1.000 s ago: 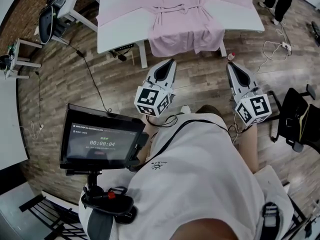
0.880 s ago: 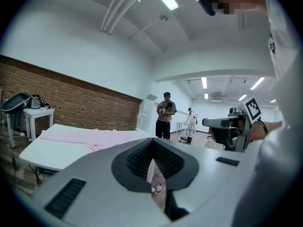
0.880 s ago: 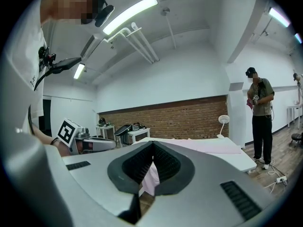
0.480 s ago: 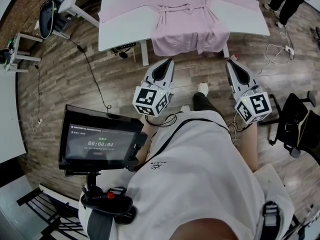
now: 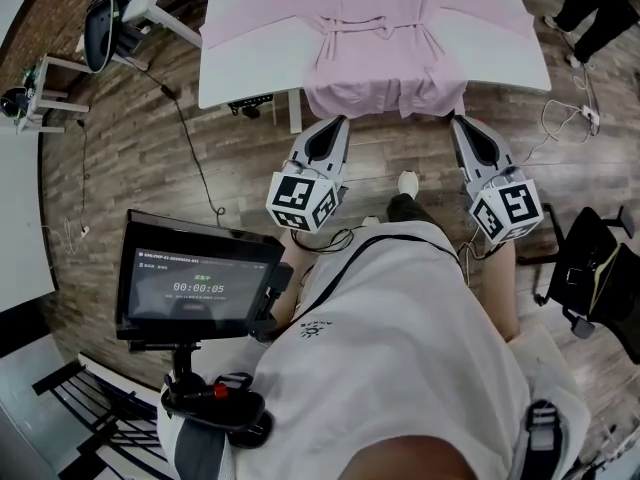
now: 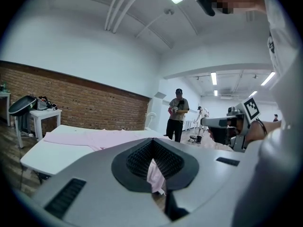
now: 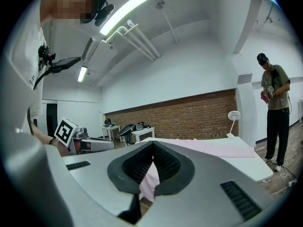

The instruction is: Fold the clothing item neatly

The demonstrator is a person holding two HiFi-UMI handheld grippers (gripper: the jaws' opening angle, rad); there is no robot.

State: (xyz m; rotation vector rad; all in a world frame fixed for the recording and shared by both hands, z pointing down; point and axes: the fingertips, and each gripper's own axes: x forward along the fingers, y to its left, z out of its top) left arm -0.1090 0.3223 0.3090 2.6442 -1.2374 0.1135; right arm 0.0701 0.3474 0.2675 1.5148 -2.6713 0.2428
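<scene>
A pale pink robe with a tied belt lies spread on the white table, its hem hanging over the near edge. My left gripper and right gripper point at that edge, just short of the hanging hem, left and right of it. Both are shut with nothing between the jaws. In the left gripper view the shut left gripper faces the robe and the hem shows beyond the tips. The right gripper view shows the shut right gripper and the robe the same way.
A screen on a stand sits at my lower left and a black chair at the right. A small side table with a bag stands at the upper left, cables trail over the wood floor, and a person stands beyond the table's right end.
Both grippers have moved forward towards the table, so the table and robe sit nearer and the tips now reach the hanging hem. The jaws stayed shut.
</scene>
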